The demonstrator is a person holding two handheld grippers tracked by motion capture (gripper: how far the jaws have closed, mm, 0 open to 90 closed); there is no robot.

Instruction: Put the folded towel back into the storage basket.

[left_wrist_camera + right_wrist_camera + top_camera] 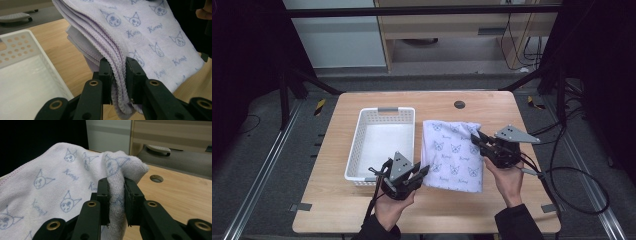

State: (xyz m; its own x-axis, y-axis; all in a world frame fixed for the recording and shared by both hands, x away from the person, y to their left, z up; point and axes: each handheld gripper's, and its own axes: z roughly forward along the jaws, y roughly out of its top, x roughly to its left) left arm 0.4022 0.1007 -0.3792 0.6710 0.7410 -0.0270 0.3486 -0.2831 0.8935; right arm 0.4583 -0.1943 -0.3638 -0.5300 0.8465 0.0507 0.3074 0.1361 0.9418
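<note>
Both grippers, left (421,172) and right (477,139), have fingers clamped on opposite corners of the folded towel (453,155), spreading its weight. It hangs just above the table (492,105), beside the white basket (362,131), its likely destination

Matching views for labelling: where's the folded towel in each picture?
High view: towel right of centre, beside the white basket.
Left gripper view: towel upper right, edge pinched.
Right gripper view: towel left, corner pinched.
Shared landmark: wooden table.

Grey carpet floor (257,150); wooden cabinet (462,30) behind; dark surroundings.
</note>
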